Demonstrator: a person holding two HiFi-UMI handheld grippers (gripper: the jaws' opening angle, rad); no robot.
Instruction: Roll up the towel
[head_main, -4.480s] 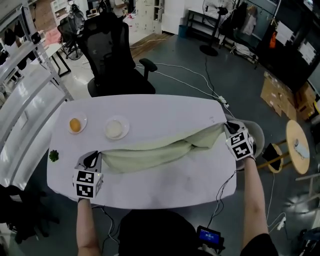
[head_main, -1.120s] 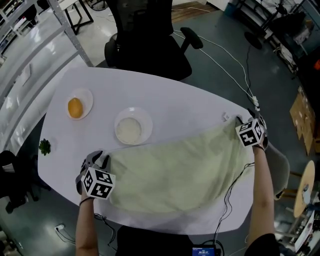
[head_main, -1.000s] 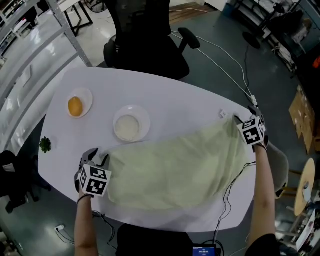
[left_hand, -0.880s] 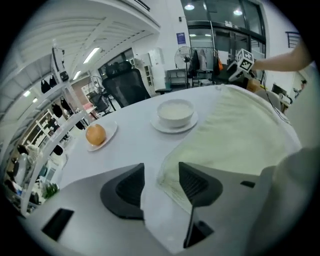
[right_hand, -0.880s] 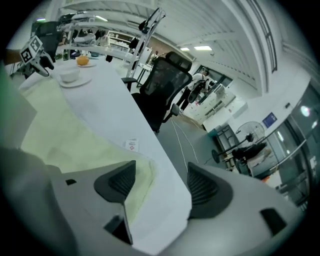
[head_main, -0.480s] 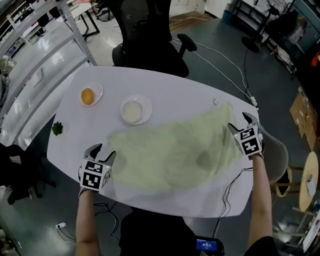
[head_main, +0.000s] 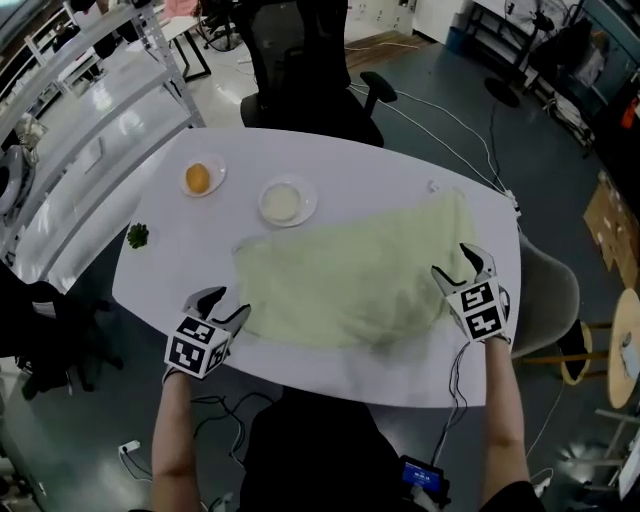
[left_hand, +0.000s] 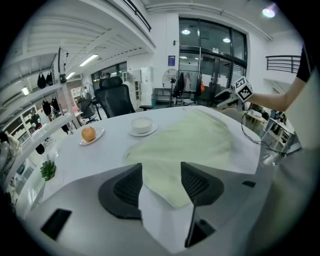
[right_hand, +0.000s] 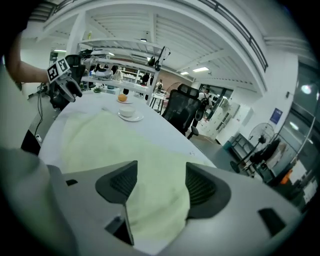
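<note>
Towel (head_main: 350, 280): pale green, unrolled, lying loose across white table (head_main: 330, 165), whole outline given by head view alone. Left gripper (head_main: 225, 303): jaws apart, just opened wider, pinching nothing; towel corner seen through the gap only in left gripper view. Right gripper (head_main: 455, 262): jaws wide, just eased inward slightly, clamping nothing; towel edge under the gap in right gripper view. Beyond towel: orange (head_main: 198, 178) on saucer, bowl (head_main: 286, 201).

no readable text, label, brand, number or sign on anything in sight
</note>
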